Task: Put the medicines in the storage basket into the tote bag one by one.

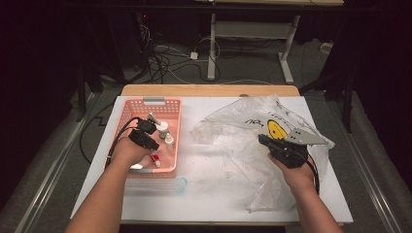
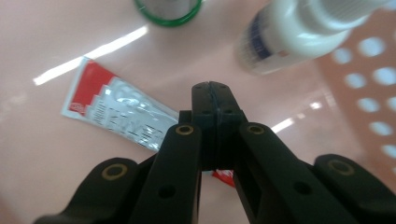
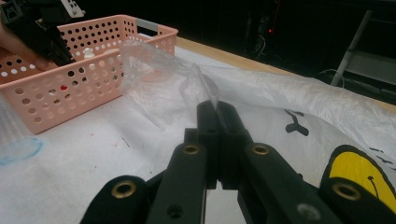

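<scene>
Left gripper point(image 2: 215, 95) clamped on red-white tube point(image 2: 116, 109) in pink basket point(image 1: 127, 112); right gripper point(image 3: 218, 112) clamped on plastic bag point(image 3: 299, 100).

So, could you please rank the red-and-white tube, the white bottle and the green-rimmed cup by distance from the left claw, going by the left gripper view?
1. Red-and-white tube: lying flat on the basket floor, running under the left claw.
2. White bottle: farther off, toward the upper right, beside the perforated wall.
3. Green-rimmed cup: at the top edge; its gap from the bottle is small.
</scene>
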A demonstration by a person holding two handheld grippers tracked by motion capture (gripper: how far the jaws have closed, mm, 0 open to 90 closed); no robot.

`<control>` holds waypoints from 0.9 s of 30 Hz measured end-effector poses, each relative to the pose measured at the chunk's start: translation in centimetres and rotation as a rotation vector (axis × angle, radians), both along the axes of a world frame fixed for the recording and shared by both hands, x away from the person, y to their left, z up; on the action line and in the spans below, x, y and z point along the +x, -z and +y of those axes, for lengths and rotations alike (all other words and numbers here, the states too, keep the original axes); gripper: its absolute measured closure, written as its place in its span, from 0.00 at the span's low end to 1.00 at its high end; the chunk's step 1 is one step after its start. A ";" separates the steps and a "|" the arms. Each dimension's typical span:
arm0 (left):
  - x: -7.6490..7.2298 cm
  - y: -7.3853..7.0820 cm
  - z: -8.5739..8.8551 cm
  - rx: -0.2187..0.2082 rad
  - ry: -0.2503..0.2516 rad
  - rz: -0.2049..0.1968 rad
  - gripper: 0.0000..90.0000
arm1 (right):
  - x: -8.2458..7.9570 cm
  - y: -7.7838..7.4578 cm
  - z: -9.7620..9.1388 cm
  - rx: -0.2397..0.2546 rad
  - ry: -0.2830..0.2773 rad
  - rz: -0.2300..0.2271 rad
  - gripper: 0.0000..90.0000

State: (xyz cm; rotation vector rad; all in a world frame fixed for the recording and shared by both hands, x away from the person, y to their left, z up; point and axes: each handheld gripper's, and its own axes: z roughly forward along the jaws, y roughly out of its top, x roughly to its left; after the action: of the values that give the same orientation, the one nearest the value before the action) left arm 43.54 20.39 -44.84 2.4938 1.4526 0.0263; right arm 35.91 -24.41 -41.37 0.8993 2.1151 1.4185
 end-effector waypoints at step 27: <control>0.3 0.2 2.5 0.202 -0.111 0.004 0.98 | -0.1 0.0 -0.1 -0.001 0.002 -0.004 1.00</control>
State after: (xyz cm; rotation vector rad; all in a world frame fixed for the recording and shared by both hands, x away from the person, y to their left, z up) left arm 43.83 22.85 -45.07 2.5653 1.6641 0.1988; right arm 35.81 -24.52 -41.32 0.8975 2.1110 1.4171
